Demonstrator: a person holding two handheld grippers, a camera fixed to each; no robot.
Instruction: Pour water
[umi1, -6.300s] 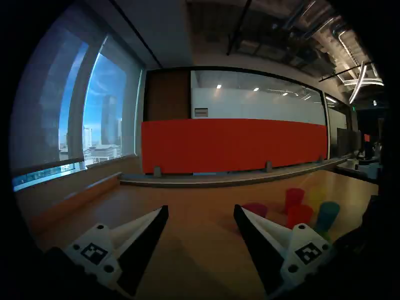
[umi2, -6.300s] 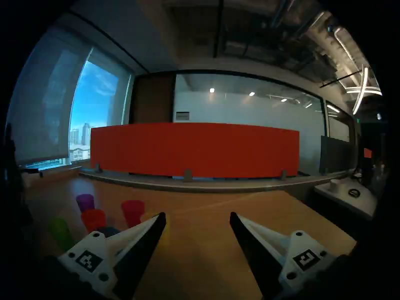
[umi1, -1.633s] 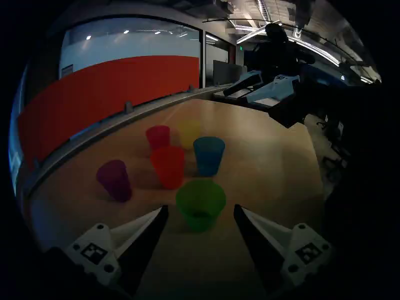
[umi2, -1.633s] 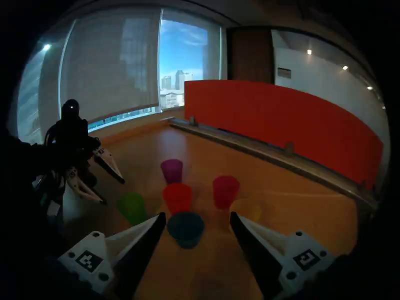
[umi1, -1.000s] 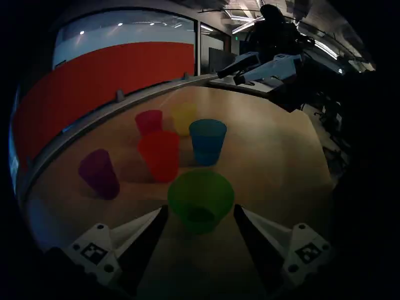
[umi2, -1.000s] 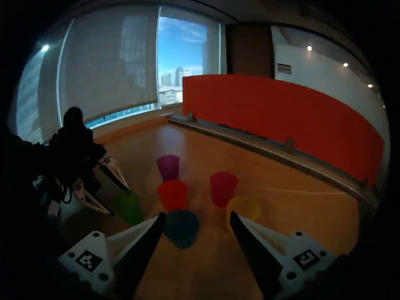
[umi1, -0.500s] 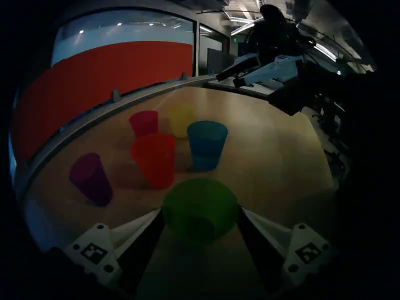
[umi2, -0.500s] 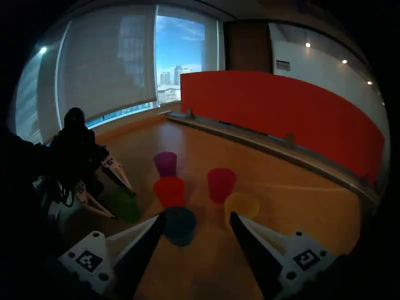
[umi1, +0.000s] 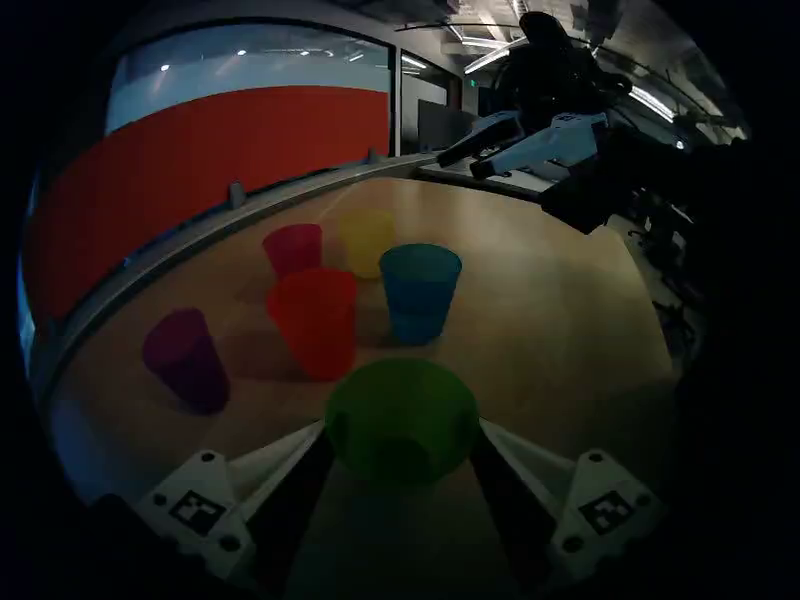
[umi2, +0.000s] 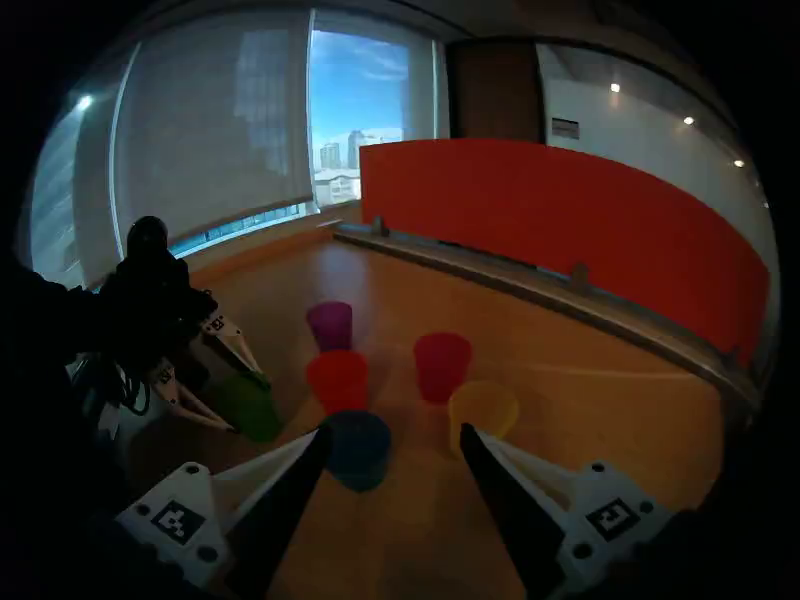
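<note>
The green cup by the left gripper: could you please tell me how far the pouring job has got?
Done: the left gripper brackets the green cup; a firm grip is unclear. In hand: the open right gripper hovers at the teal cup. Left: lifting and pouring; both cups stand upright.

No text is legible: black-and-white square markers (umi1: 197, 510) on the white plastic fingers (umi1: 262, 468) bear patterns only, and the small white wall sign (umi2: 565, 128) far ahead is blurred.

Left hand-held gripper (umi1: 400, 445), right hand-held gripper (umi2: 393, 440): spread.
</note>
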